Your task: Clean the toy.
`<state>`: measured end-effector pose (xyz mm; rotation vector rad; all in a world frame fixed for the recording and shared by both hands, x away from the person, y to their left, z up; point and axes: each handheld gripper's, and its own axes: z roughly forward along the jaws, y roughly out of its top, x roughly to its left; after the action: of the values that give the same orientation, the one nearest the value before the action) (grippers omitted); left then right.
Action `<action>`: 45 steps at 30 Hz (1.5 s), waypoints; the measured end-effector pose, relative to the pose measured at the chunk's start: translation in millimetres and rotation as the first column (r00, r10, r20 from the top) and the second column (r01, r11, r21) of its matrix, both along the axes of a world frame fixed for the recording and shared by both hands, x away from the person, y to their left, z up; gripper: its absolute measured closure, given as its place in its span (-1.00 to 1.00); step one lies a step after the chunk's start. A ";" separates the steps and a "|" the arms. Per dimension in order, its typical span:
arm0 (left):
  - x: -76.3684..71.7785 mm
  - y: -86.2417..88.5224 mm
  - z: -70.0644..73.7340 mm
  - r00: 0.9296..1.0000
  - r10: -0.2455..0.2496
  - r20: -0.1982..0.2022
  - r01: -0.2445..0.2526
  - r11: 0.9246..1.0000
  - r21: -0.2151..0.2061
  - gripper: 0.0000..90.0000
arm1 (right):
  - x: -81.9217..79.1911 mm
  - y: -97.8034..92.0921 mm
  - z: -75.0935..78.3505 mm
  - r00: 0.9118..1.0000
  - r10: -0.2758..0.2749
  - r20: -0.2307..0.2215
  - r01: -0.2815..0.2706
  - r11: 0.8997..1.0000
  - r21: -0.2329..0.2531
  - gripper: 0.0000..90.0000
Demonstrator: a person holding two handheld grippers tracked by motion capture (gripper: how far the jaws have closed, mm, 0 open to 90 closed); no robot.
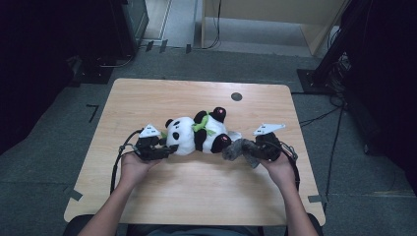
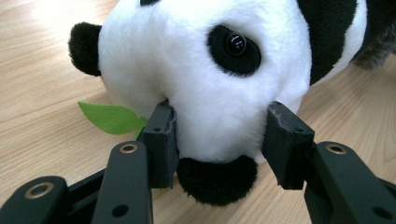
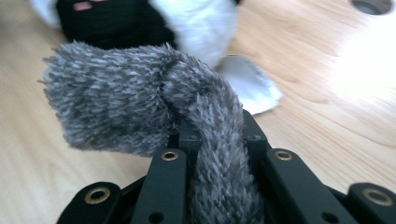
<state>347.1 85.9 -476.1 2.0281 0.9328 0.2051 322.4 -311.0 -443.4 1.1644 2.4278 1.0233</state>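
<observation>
Plush panda (image 1: 196, 133) lying at frame centre on wooden table (image 1: 196, 196), left gripper (image 2: 219, 140) clamping its white head, right gripper (image 3: 217, 140) — lower centre — pinching grey fuzzy cloth (image 3: 126, 107).

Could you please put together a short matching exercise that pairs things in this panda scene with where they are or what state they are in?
Things:
1. left gripper
2. right gripper
3. green felt leaf
4. round dark hole

Places or states:
A. lies flat on the wooden table beside the plush panda's head
B. set in the tabletop beyond the panda
C. jaws press into the white head from both sides
D. closed on a piece of grey fuzzy fabric

Pairs: 1-C, 2-D, 3-A, 4-B
</observation>
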 end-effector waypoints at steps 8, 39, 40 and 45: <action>-0.7 -0.8 -0.5 1.000 0.000 0.017 0.000 1.000 0.012 0.12 | 11.4 -21.6 1.6 0.994 -0.108 0.011 0.107 0.993 0.056 0.71; -1.3 0.7 -3.1 0.999 -0.003 0.046 0.002 1.000 0.013 0.08 | 79.6 -62.7 -39.1 0.935 -0.355 0.012 0.353 0.933 0.062 0.67; -1.3 0.7 -3.3 0.999 -0.002 0.046 0.002 1.000 0.012 0.07 | 80.1 -63.4 -40.5 0.933 -0.359 0.009 0.358 0.932 0.065 0.66; -0.9 1.3 -4.3 0.999 -0.006 0.050 0.006 1.000 0.011 0.04 | 82.0 -65.2 -48.3 0.931 -0.364 0.001 0.364 0.930 0.054 0.60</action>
<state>346.2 87.3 -480.3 2.0260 0.8959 0.2567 404.3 -376.3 -491.7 1.5483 2.0733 0.9751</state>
